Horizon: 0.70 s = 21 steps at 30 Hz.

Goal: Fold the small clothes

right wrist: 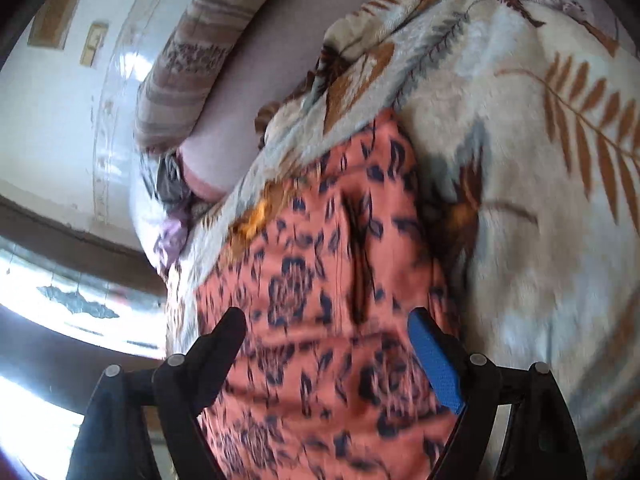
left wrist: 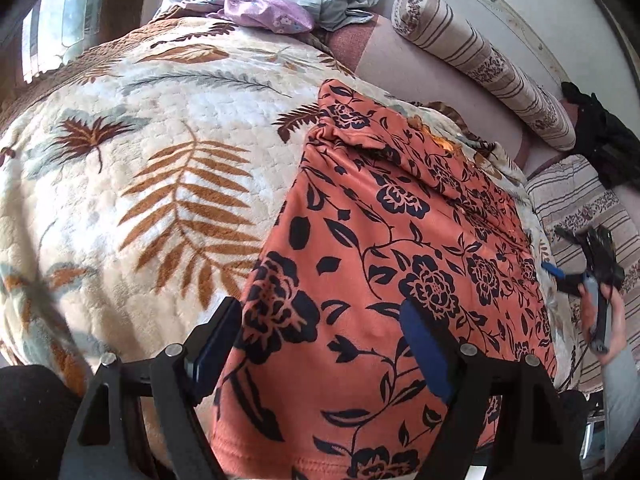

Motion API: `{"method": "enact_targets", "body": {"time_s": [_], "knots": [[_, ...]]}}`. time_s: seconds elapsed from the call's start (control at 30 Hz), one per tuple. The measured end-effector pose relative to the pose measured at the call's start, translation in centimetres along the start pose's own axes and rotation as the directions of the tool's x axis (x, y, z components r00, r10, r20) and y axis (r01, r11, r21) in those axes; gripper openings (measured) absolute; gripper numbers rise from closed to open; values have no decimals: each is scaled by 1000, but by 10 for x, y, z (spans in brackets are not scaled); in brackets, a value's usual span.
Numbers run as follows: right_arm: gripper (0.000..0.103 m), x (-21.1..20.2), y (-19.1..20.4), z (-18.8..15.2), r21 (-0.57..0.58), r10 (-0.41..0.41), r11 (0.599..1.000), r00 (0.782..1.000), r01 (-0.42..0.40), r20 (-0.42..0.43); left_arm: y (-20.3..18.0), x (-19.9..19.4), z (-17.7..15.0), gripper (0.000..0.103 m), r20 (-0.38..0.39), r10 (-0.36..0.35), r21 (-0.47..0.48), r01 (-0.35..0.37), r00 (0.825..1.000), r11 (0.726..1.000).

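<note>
An orange garment with dark blue flowers (left wrist: 380, 264) lies spread flat on a cream blanket with brown leaves (left wrist: 140, 168), its top part folded over at the far end. My left gripper (left wrist: 324, 320) hovers over the garment's near hem, open, with nothing pinched between its fingers. At the garment's right edge a hand holds my right gripper (left wrist: 560, 252), also open. The right wrist view is blurred: the right gripper (right wrist: 328, 328) stands open above the same garment (right wrist: 320, 288), which runs away across the blanket (right wrist: 540, 200).
A striped bolster pillow (left wrist: 480, 64) lies along the far wall. Grey and purple cloths (left wrist: 280, 4) are piled at the head of the bed. A dark item (left wrist: 608, 140) and a striped cover (left wrist: 580, 208) are at the right. A window (right wrist: 60, 300) is at the left.
</note>
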State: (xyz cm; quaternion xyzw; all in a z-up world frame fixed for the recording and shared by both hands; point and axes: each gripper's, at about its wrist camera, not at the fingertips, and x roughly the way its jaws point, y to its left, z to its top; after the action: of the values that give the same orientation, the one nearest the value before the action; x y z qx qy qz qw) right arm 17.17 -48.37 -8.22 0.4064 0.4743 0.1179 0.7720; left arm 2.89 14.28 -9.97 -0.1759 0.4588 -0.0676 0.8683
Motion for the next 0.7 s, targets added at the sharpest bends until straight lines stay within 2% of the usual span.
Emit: {"method": "enact_targets", "body": {"time_s": [0.03,0.1,0.2,0.27,0.37,0.43,0.6,0.63,0.7], "knots": [[85,-9,-3,-20,-2,8,1000,999,-8,-36,5,-5,-3,82,-9,-5,-22,5,1000,1000],[85,-25,-7,-57,-31,-31,999,993,27,-117,16,-13,-10,82,-30,-23,-63,21,999,998],[85,-51,-19,-103,-58,-79,996,979,69,-188,24,-14,-19,81,-113,-30,-76,22,993,997],[85,-66,-32,-124,-53,-106,994,971,97,-214,24,-15,-24,81,-129,-39,-72,30,991,997],[85,-81,-56,-148,-4,-113,993,962,116,-250,23,-10,-27,81,-153,-27,-67,17,988,998],[85,-85,-64,-162,4,-102,994,958,107,-268,22,-5,-30,81,-176,-52,-82,38,983,996],[85,-81,-77,-174,45,-61,996,957,77,-284,14,-1,-34,81,-188,-16,-50,7,982,999],[84,-82,-75,-174,39,-55,997,958,68,-282,13,-1,-34,81,-187,-14,-47,5,982,999],[61,-81,-69,-177,19,-37,999,957,44,-289,12,-1,-34,81,-186,-5,-32,-1,983,999]]}}
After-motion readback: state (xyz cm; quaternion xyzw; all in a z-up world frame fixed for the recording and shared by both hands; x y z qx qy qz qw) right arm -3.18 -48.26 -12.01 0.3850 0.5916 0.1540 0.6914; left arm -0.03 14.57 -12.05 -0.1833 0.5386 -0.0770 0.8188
